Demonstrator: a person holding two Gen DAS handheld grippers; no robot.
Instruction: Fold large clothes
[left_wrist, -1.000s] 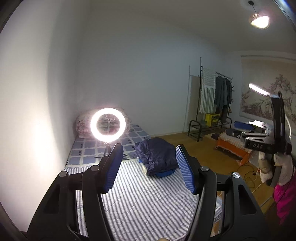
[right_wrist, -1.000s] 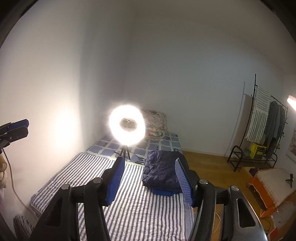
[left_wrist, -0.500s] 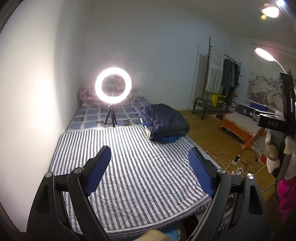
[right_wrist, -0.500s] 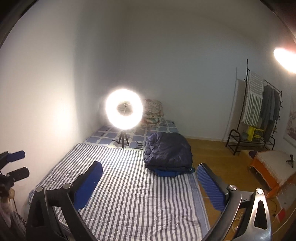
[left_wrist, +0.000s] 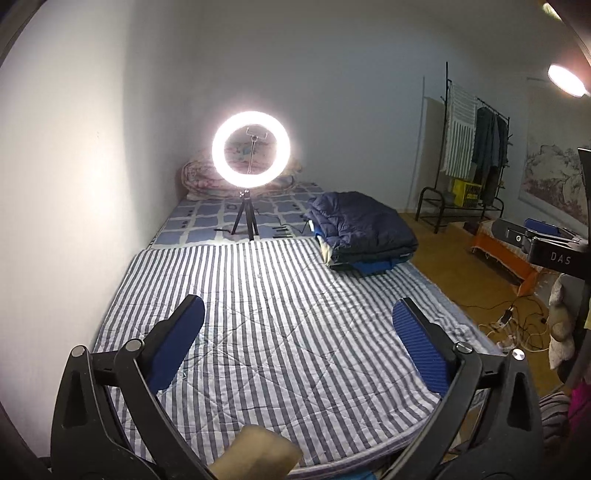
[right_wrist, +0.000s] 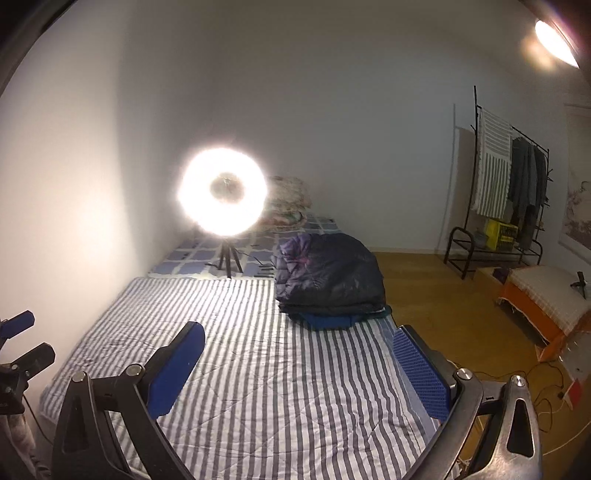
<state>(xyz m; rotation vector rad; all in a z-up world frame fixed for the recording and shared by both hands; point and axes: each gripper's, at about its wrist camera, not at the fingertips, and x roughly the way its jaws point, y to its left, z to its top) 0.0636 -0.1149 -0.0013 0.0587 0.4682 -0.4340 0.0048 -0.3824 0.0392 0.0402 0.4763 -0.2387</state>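
A folded dark navy puffy coat (left_wrist: 364, 230) lies on a small stack of folded clothes at the far right of the striped bed (left_wrist: 280, 325); it also shows in the right wrist view (right_wrist: 330, 275). My left gripper (left_wrist: 297, 312) is open and empty, held above the near part of the bed, far from the stack. My right gripper (right_wrist: 297, 338) is open and empty, above the bed (right_wrist: 258, 369) in front of the stack.
A lit ring light on a tripod (left_wrist: 251, 147) stands mid-bed, also in the right wrist view (right_wrist: 221, 192). Rolled bedding (left_wrist: 201, 181) lies at the head. A clothes rack (left_wrist: 476, 147), orange stool (right_wrist: 543, 299) and floor cables (left_wrist: 517, 325) are at right.
Both grippers have opened wide and pulled back and tilted down, so more of the striped bed shows and the folded stack looks farther away.
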